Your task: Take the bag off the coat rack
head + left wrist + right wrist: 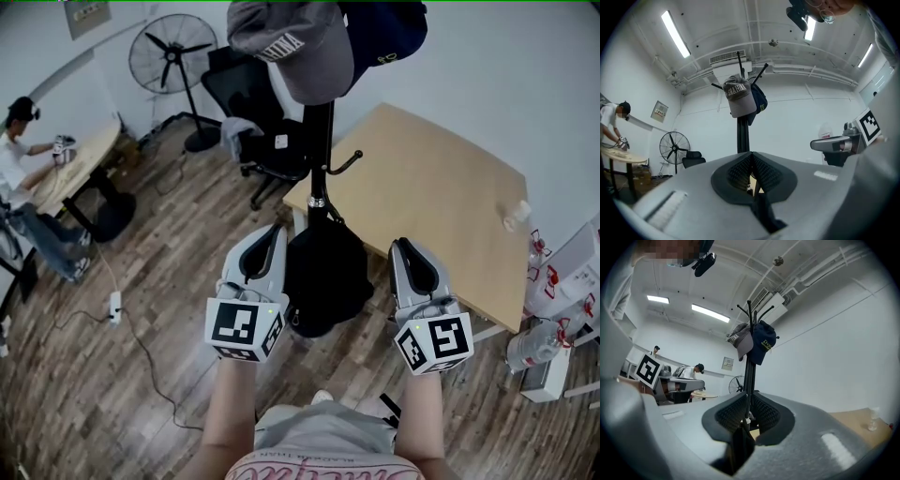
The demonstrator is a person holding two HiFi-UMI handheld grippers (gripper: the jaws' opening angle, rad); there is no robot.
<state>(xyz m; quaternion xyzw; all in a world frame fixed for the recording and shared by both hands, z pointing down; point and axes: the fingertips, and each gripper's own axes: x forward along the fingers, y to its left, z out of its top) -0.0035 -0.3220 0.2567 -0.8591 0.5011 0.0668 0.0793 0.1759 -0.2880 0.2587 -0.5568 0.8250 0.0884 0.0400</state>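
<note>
Your left gripper (277, 228) is squeezed fully closed on nothing, lower left of centre; your right gripper (398, 246), lower right, is barely parted and empty too (just a sliver between the pads). The black bag (323, 272) hangs on the coat rack (320, 150), mid-frame between them

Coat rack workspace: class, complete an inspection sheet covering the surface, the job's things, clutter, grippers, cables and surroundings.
Surface: wood-plank floor; tan table beside the rack.
Job's things: black bag hangs on the coat rack; neither gripper holds it.
Clutter: grey cap and navy cap on the top hooks.
Grippers: left gripper shut, empty; right gripper jaws a slit apart, empty.
Cables: power strip and cord on the floor.
Surroundings: fan, office chair, seated person.
</note>
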